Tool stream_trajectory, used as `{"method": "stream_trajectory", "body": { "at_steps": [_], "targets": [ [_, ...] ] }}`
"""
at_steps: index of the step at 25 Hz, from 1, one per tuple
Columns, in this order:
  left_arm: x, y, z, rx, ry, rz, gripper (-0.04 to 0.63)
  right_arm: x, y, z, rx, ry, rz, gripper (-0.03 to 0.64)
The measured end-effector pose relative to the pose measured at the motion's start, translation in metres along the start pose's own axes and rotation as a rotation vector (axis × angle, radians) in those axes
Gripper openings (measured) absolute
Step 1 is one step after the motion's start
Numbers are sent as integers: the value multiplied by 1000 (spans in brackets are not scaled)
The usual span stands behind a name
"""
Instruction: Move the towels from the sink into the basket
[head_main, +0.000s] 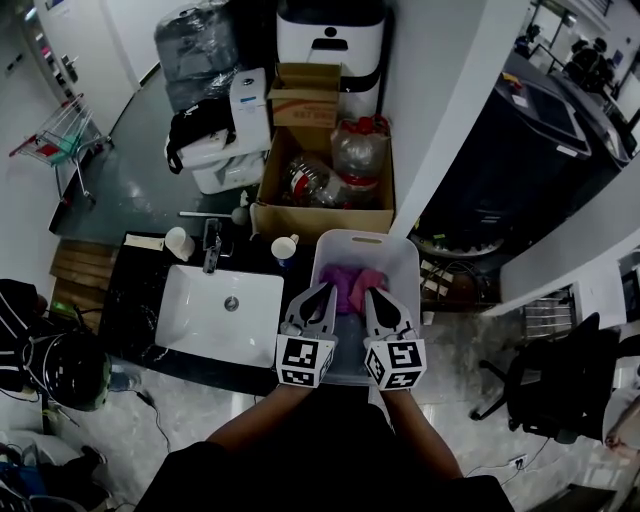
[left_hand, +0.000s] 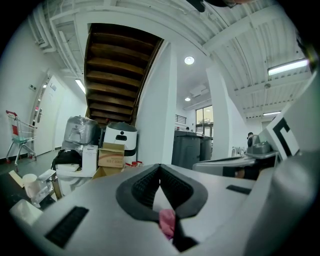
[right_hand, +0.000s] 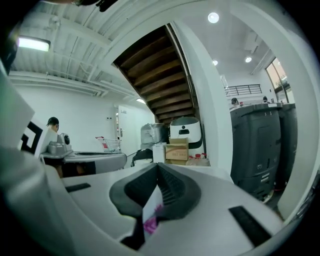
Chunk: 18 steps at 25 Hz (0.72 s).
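**Item 1: white rectangular ceramic sink** (head_main: 205, 322). The basin is bare down to the drain, with no cloth showing in it.

**Item 2: white plastic laundry basket** (head_main: 401, 262). It stands just right of the sink, on the floor side of the counter edge.

**Item 3: pink and purple cloth towels** (head_main: 350, 284). They lie bunched inside the basket, toward its far end.

**Item 4: left gripper** (left_hand: 160, 168). You hold it over the basket with the jaw tips together. A pink sliver shows in the gap behind the tips. It is probably the towels below, not pinched cloth.

**Item 5: right gripper** (right_hand: 157, 168). It is beside the left one over the basket, also closed tip to tip. White and pink show through its rear gap, and nothing looks gripped.

**Step in hand:** likely the end of a drop-off, with both tools empty above the load.

**Next move:** look over the sink once more. If it is truly bare, draw both grippers back clear of the basket rim. If not, open one and reach left.
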<state>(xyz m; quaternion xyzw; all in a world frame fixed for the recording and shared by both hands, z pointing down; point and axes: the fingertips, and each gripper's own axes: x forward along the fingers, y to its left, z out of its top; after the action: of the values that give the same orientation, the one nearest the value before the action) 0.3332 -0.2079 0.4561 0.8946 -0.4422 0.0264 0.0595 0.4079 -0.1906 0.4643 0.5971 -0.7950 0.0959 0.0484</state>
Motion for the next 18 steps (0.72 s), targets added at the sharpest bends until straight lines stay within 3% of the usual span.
{"method": "stream_trajectory", "body": {
  "at_steps": [18],
  "targets": [
    [0,-1,1,8,0,17,12,-3,7,4,-31,-13,22,18]
  ]
}}
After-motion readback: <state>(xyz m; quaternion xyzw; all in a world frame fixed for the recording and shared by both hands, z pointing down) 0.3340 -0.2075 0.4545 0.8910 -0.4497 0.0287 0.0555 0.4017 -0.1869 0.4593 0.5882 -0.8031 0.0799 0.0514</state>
